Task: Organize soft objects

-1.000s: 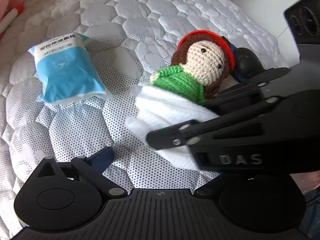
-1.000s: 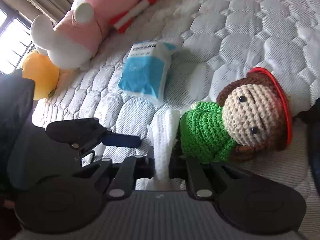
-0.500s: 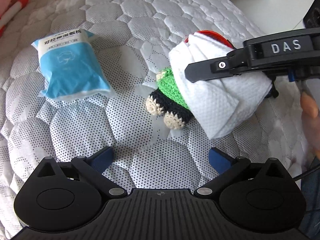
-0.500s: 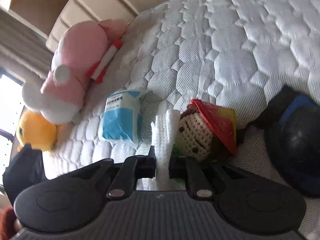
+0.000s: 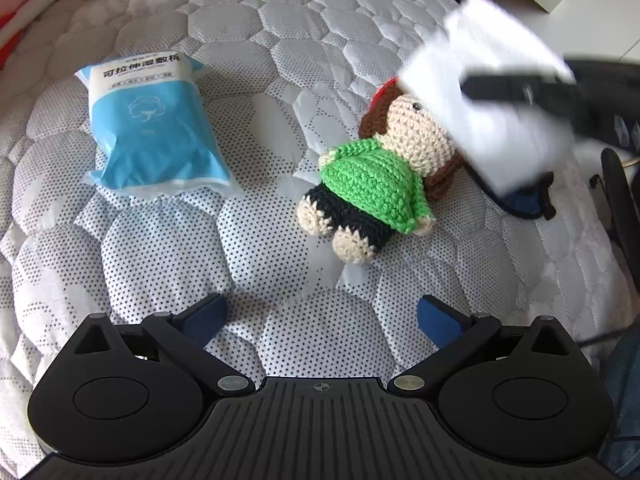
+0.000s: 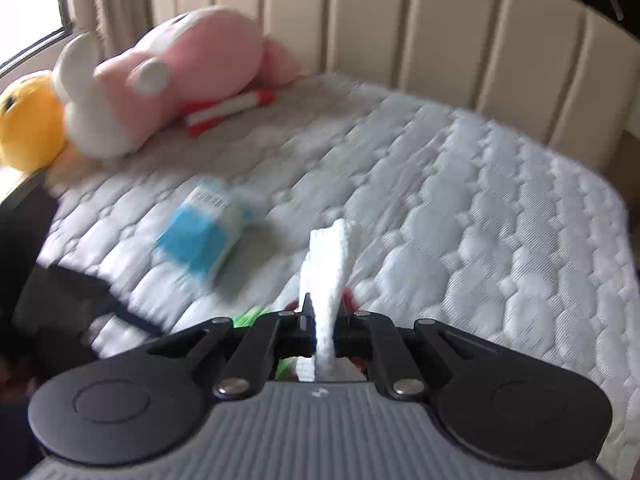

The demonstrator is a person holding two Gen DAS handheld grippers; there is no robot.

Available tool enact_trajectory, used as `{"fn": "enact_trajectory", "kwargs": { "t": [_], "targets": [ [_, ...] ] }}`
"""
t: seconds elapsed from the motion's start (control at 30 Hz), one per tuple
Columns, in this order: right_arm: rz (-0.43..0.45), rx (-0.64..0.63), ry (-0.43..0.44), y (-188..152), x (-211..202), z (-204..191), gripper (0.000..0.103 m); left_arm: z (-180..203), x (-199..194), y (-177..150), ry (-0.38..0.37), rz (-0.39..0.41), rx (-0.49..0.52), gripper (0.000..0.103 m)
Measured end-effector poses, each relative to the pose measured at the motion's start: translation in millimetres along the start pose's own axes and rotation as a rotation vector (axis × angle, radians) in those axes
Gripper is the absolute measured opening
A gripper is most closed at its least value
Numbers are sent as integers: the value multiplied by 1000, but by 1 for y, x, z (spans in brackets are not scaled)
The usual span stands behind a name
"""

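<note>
A crocheted doll (image 5: pixel 372 176) in a green top lies on the quilted mattress (image 5: pixel 280 40), uncovered. Up and to its right in the left wrist view, my right gripper (image 5: pixel 472 88) holds a folded white cloth (image 5: pixel 492 100) in the air, blurred. In the right wrist view the right gripper (image 6: pixel 324 328) is closing tight, its pads pressing the white cloth (image 6: pixel 330 280), which stands up between them. A blue and white cotton pack (image 5: pixel 152 128) lies left of the doll. My left gripper (image 5: pixel 322 316) hovers open in front of the doll, holding nothing.
A pink plush (image 6: pixel 180 76), a yellow plush (image 6: pixel 28 128) and a red and white stick (image 6: pixel 232 110) lie near the beige headboard (image 6: pixel 440 40). A dark blue and black object (image 5: pixel 528 200) rests by the mattress's right edge, behind the doll.
The right gripper has lifted the white cloth off the doll and carried it up and to the right, baring the doll. The left gripper has stayed in place, open.
</note>
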State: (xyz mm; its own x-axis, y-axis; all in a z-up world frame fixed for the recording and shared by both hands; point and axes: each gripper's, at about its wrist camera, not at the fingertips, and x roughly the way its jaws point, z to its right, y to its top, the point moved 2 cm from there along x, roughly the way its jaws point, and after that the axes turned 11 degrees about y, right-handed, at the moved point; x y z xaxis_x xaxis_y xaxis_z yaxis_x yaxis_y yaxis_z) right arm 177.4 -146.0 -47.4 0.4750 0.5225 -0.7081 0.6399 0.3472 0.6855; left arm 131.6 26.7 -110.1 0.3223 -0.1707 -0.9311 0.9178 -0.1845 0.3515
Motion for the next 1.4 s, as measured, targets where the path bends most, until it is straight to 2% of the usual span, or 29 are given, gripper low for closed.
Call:
{"fn": "enact_trajectory", "kwargs": {
  "t": [0.07, 0.2, 0.3, 0.4, 0.47, 0.53, 0.67, 0.73, 0.9, 0.97, 1.03, 1.1, 1.17, 1.23, 1.3, 1.4],
  "targets": [
    [30, 35, 23, 5, 13, 0, 8, 2, 1, 1, 5, 0, -9, 103],
    [-16, -68, 22, 0, 46, -21, 8, 6, 3, 0, 21, 2, 22, 103],
    [-67, -13, 171, -12, 50, -30, 8, 10, 5, 1, 38, 1, 52, 103],
    [-107, 185, 342, -21, 52, -21, 8, 13, 7, 2, 47, 4, 74, 103],
    [-130, 272, 396, -26, 51, -13, 8, 13, 7, 3, 46, 5, 79, 103],
    [-157, 280, 376, -31, 46, -9, 8, 11, 7, 3, 37, 8, 71, 103],
    [-201, 125, 257, -40, 28, -4, 12, 7, 9, 7, 17, 9, 38, 103],
    [-179, 131, 190, -41, 18, 13, 12, 6, 9, 8, 9, 10, 28, 103],
    [-66, 258, 49, -38, 3, 55, 11, 10, 8, 8, 10, 24, 40, 103],
    [8, 322, 68, -33, -7, 63, 11, 14, 5, 9, -26, 60, 48, 103],
    [94, 405, 132, -26, -13, 70, 11, 19, -4, 11, -120, 122, 49, 103],
    [129, 453, 180, -21, -8, 74, 11, 26, -14, 15, -205, 199, 51, 103],
    [133, 484, 216, -20, 0, 77, 11, 35, -19, 17, -187, 277, 83, 103],
    [88, 482, 224, -25, 8, 77, 11, 44, -21, 17, -117, 338, 151, 103],
    [55, 460, 196, -33, 7, 77, 11, 50, -18, 18, -66, 363, 214, 103],
    [15, 477, 140, -46, 0, 84, 11, 56, -9, 27, -44, 370, 270, 103]
  ]
}}
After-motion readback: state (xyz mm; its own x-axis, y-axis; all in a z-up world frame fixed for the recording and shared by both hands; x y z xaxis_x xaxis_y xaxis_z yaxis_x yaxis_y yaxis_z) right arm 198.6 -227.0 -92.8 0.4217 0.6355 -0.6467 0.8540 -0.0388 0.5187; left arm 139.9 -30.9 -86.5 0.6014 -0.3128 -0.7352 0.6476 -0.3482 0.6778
